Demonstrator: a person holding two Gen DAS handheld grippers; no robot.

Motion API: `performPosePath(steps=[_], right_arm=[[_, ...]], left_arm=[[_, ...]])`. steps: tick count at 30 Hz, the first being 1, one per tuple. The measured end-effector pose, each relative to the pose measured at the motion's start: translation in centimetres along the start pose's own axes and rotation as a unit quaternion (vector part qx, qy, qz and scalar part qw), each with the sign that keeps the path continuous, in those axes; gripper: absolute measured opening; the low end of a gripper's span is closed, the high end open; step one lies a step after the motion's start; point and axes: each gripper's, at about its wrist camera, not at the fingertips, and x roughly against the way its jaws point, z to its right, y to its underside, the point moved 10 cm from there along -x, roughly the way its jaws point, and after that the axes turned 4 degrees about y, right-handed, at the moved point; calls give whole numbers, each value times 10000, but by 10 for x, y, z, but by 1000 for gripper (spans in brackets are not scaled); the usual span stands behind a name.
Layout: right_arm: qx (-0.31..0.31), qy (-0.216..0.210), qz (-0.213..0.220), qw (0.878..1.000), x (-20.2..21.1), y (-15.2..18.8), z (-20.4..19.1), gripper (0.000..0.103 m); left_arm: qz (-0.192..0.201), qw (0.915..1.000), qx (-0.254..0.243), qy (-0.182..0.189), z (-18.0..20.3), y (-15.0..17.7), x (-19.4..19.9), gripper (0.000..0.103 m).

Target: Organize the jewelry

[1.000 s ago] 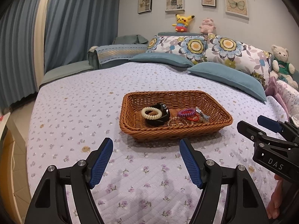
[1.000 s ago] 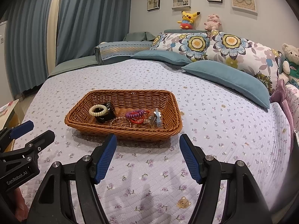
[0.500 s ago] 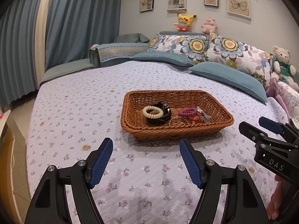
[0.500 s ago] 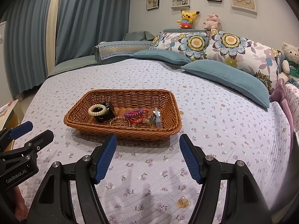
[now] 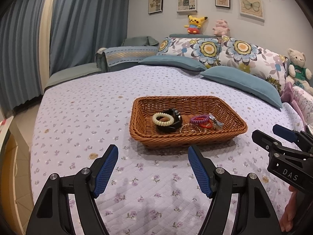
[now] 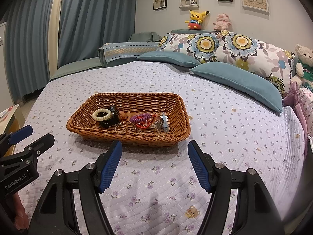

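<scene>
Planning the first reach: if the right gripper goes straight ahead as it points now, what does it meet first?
Probably the near rim of the wicker basket, which lies just ahead of the open right gripper; depth is uncertain.

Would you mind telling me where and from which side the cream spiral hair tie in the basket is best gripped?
Grip the cream spiral hair tie at its left arc, coming from above. It lies nearly flat in the basket, its right side resting on the black watch, so the left arc is probably freest for one finger inside the ring.
</scene>
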Motion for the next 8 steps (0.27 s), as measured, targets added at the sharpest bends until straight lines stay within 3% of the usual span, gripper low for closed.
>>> performPosePath(steps=[8], right_arm=[[-9, -6, -15, 10000, -1, 0, 0, 72]], left_arm=[[29, 9998, 88, -155, -8, -1, 1, 75]])
